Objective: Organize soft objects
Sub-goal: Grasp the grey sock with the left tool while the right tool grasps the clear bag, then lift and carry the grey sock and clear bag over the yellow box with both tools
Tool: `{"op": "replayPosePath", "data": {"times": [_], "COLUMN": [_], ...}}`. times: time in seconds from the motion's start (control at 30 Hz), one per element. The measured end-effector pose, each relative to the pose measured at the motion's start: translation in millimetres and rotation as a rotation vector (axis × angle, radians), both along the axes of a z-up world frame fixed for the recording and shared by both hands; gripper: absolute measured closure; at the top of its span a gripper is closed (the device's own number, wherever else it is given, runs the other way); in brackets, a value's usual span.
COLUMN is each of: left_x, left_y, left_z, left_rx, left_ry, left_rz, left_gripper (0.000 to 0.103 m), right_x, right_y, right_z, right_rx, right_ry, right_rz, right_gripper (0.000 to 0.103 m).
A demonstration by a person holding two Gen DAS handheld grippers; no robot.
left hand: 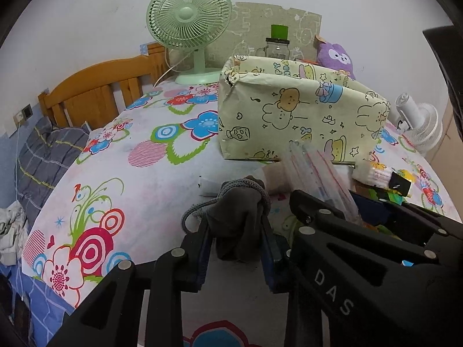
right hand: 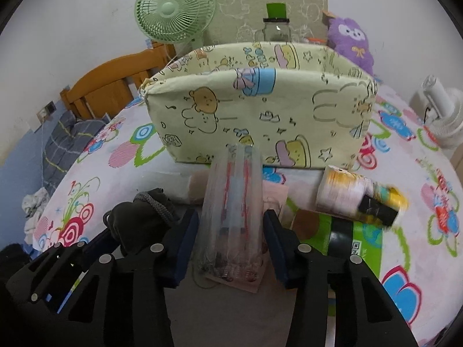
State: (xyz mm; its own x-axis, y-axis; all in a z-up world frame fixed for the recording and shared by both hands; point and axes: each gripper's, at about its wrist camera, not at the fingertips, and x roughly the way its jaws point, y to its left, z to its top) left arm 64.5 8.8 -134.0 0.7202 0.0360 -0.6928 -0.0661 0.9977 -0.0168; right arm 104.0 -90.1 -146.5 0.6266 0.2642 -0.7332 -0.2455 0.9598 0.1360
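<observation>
My left gripper [left hand: 235, 240] is shut on a dark grey cloth pouch [left hand: 237, 217] with a knitted cord, held just above the flowered bedsheet [left hand: 121, 173]. To its right, my right gripper [right hand: 230, 237] is shut on a clear plastic packet [right hand: 231, 196] with red lines inside; the pads press both its sides and it tilts up toward the box. A pale yellow cartoon-print fabric box [right hand: 260, 110] stands open-topped just behind both grippers. In the right wrist view the left gripper [right hand: 115, 231] and the grey pouch [right hand: 139, 217] sit at lower left.
A white and yellow wrapped roll [right hand: 347, 193] and a green pack [right hand: 356, 240] lie to the right of the packet. Behind the box stand a green fan [right hand: 173, 8], a glass jar [right hand: 275, 29] and a purple plush [right hand: 350, 40]. A white fan [right hand: 439, 110] sits far right.
</observation>
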Motion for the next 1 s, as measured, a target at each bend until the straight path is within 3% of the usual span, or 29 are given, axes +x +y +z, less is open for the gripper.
{"op": "replayPosePath", "data": {"times": [0.13,0.27,1.0], "left_x": [0.1,-0.7,-23.5], "left_y": [-0.4,-0.8,-21.8], "left_z": [0.0,2.0,42.0], "left_rx": [-0.003,-0.015,-0.029], "left_ry": [0.001,-0.002,-0.086], "left_rz": [-0.001,-0.006,-0.037], "left_gripper": [0.074,0.075,0.075], "right_x": [-1.5,-3.5,-30.5], "right_y": [-2.4,-3.7,-23.9], "right_z": [0.2,1.9,42.8], "right_rx": [0.01,0.02,0.017], "right_ry": [0.003,0.002,-0.098], "right_rz": [-0.007,-0.018,-0.049], "right_gripper": [0.073,0.077,0.078]}}
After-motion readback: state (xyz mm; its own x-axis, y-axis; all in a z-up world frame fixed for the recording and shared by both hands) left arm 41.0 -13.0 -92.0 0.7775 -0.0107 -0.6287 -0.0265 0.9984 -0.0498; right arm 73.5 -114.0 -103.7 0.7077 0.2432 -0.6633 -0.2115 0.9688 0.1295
